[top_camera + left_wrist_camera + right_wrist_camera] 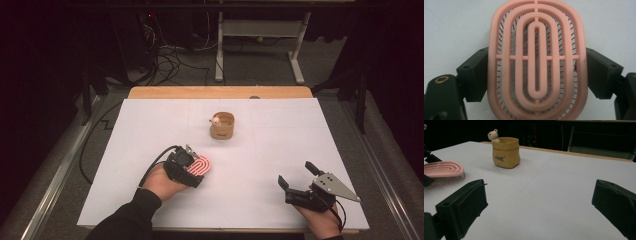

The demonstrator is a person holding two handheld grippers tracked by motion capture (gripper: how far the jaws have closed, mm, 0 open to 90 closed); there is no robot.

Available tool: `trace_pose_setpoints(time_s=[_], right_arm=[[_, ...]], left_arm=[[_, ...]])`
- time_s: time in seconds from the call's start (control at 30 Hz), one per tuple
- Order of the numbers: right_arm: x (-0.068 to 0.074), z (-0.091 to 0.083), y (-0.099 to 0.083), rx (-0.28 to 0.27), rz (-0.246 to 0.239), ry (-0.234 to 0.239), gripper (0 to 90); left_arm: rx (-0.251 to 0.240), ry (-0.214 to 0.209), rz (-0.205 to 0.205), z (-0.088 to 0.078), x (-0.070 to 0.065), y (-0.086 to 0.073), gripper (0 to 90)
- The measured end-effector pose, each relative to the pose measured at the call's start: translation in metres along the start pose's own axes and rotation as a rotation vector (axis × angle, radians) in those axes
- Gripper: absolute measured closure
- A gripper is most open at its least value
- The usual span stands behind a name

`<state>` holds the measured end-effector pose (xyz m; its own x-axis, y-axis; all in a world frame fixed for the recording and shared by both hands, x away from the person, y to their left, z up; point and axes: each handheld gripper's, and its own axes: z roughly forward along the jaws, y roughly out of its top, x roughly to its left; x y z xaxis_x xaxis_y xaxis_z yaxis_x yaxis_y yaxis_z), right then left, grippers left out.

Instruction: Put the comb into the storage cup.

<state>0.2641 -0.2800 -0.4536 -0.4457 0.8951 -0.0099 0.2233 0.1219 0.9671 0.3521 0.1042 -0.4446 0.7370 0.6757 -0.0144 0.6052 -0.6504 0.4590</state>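
A pink oval brush [204,164] with fine metal bristles lies face down on the white table sheet [280,130], left of the middle. My left gripper [197,170] has its two black pads against the long sides of the brush [537,57], which sits between the jaws. Farther back stands a small tan sack-shaped pot [222,125] with a little bear figure on its rim. My right gripper [295,172] rests near the front right, open and holding nothing. In the right gripper view the pot [506,152] stands ahead to the left, and the brush [444,170] is at the far left.
The sheet covers a wooden table whose far edge [220,92] shows behind the pot. Beyond it, on the dark floor, are cables and a white desk frame [260,50]. A black cable trails from the left gripper toward the table's left edge.
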Motion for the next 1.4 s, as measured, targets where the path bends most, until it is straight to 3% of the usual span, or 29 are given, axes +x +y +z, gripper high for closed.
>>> trace_pose_setpoints(time_s=[1.17, 1.4], right_arm=[[0.0007, -0.0005, 0.0000, -0.001, 0.000, 0.001, 0.2], [0.0013, -0.0007, 0.0000, 0.000, -0.001, 0.002, 0.3]], left_arm=[[0.026, 0.015, -0.009, 0.0045, 0.0003, 0.0007, 17.6], [0.002, 0.016, -0.016, 0.0035, 0.0016, -0.0003, 17.9]])
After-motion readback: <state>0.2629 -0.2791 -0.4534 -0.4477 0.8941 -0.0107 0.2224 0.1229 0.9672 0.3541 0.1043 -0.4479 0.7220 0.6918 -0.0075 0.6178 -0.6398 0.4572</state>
